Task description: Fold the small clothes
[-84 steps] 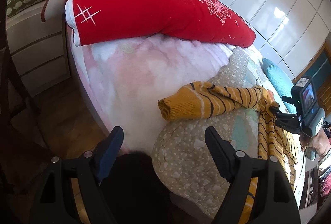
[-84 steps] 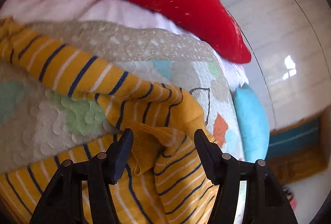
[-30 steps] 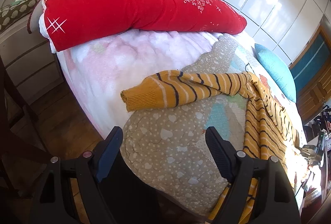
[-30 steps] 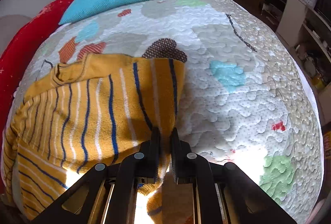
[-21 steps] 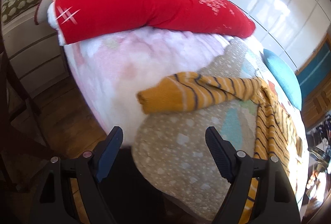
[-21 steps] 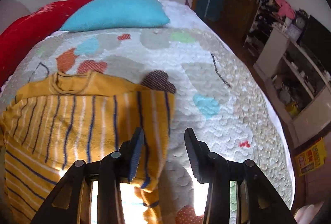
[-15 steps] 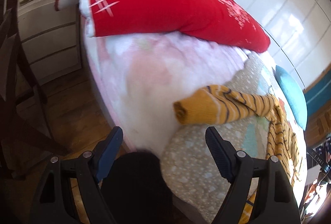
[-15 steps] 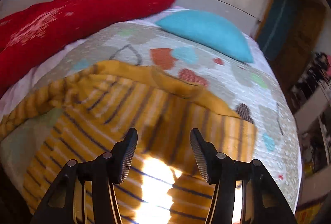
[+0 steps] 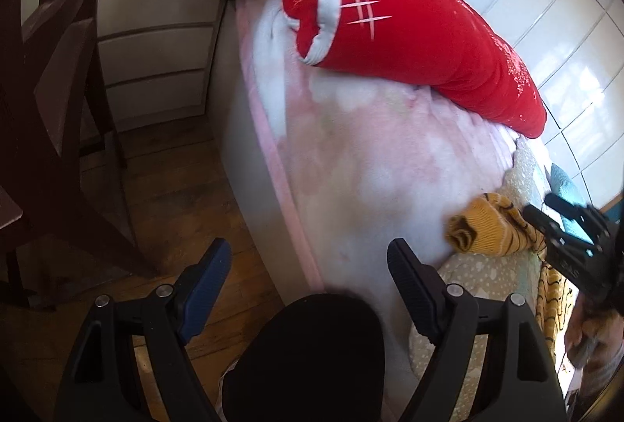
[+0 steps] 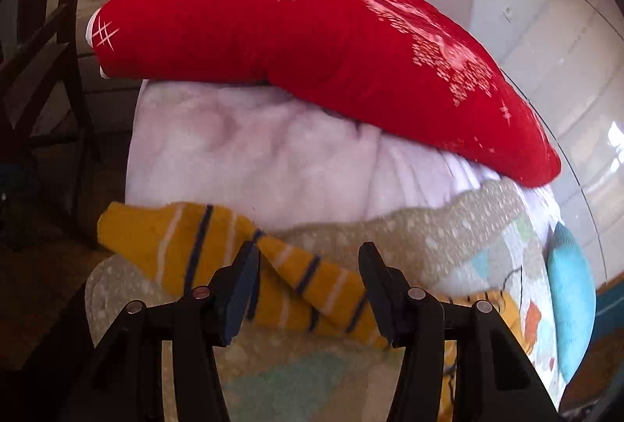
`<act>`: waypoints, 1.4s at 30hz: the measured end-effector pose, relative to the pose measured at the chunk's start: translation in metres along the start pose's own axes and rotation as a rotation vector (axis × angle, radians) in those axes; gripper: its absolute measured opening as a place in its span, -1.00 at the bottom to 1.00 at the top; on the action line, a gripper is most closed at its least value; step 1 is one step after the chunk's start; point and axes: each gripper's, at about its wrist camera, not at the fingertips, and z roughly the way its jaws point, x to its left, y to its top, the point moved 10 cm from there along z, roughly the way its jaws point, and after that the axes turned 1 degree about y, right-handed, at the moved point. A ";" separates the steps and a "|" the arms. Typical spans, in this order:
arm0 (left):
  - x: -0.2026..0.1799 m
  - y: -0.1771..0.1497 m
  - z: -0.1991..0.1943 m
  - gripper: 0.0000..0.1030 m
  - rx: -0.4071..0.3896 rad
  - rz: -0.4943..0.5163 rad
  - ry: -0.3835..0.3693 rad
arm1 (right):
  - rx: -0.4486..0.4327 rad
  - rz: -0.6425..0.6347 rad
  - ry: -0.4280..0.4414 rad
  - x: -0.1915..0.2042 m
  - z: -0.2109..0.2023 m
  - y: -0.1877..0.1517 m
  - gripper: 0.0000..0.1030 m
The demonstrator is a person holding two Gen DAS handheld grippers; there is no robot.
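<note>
Wooden floor at left, beside bed. Left tool over bed edge, jaws wide apart, nothing between them. Red quilt heaped at head of bed, on pink blanket. Yellow striped sweater on dotted bedspread, sleeve stretched toward bed edge, cuff lying on blanket. Right tool just above sleeve, jaws apart after just opening, sleeve between them, pads not pressing. Blue pillow far right.
</note>
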 end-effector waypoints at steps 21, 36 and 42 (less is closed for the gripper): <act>-0.004 0.004 -0.015 0.57 -0.027 -0.005 -0.065 | -0.160 0.698 0.296 -0.132 -0.074 0.027 -0.89; -0.105 -0.027 -0.019 0.58 0.022 0.217 -0.129 | 0.166 1.429 -0.314 -0.326 -0.132 -0.437 -0.82; -0.165 -0.055 -0.020 0.59 0.056 0.367 -0.157 | 0.064 1.455 -0.332 -0.328 -0.179 -0.476 -0.56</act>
